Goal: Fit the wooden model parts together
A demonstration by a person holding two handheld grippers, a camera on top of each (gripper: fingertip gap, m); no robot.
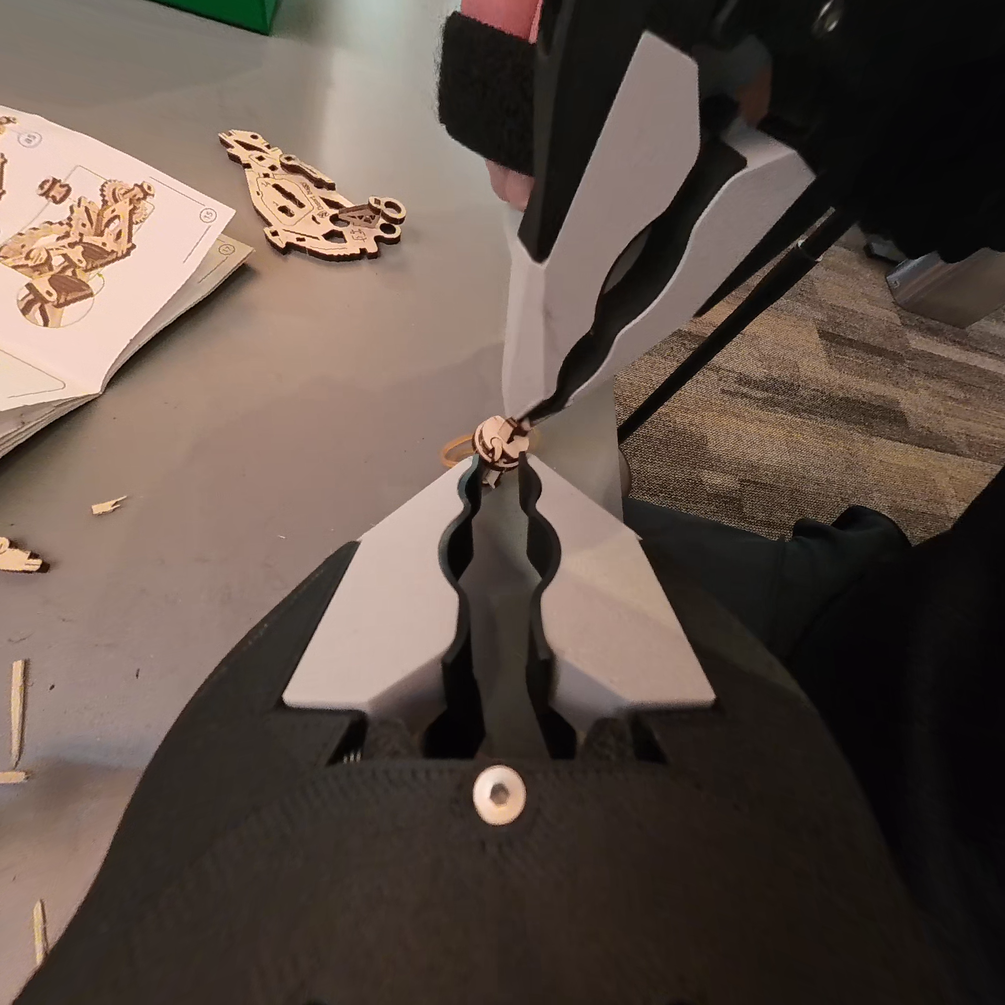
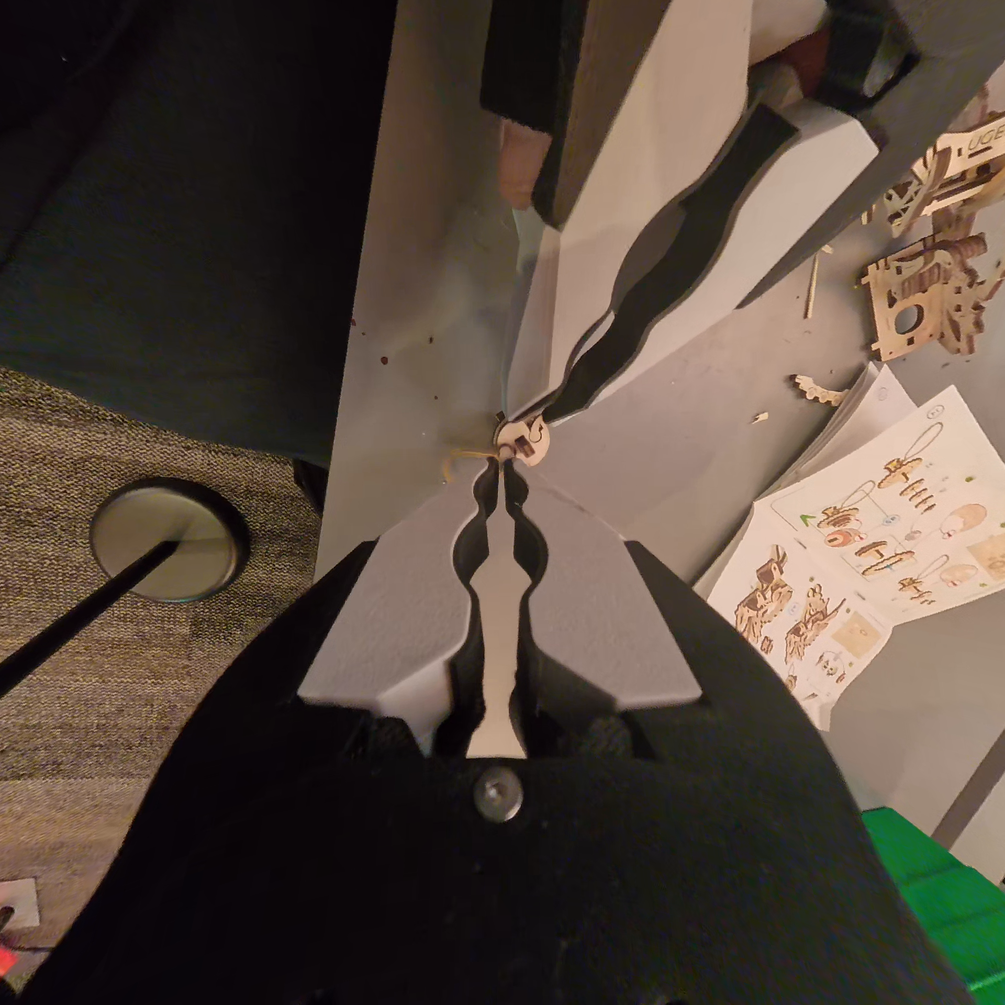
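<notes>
A small round wooden part [image 1: 496, 443] hangs in the air just above the grey table's edge [image 1: 272, 408], held between both grippers. My left gripper [image 1: 499, 466] comes from below in the left wrist view and is shut on the part's lower side. My right gripper [image 1: 516, 425] comes from the upper right and is shut on its top edge. In the right wrist view, my right gripper [image 2: 503, 472] pinches a small peg under the part [image 2: 521, 435], and the left gripper [image 2: 516, 417] grips it from above. A yellow rubber band [image 1: 456, 448] shows right behind the part; I cannot tell whether it is attached.
An open instruction booklet [image 1: 109, 272] lies at the left, with a flat wooden frame piece [image 1: 310, 201] beyond it. A partly built wooden model [image 2: 913, 299] stands farther off. Wood scraps [image 1: 109, 506] are scattered about. A green box [image 2: 951, 897] sits nearby. Carpeted floor [image 1: 816, 408] lies past the table edge. Only a small space, under 4 cm, lies between the two pairs of fingers.
</notes>
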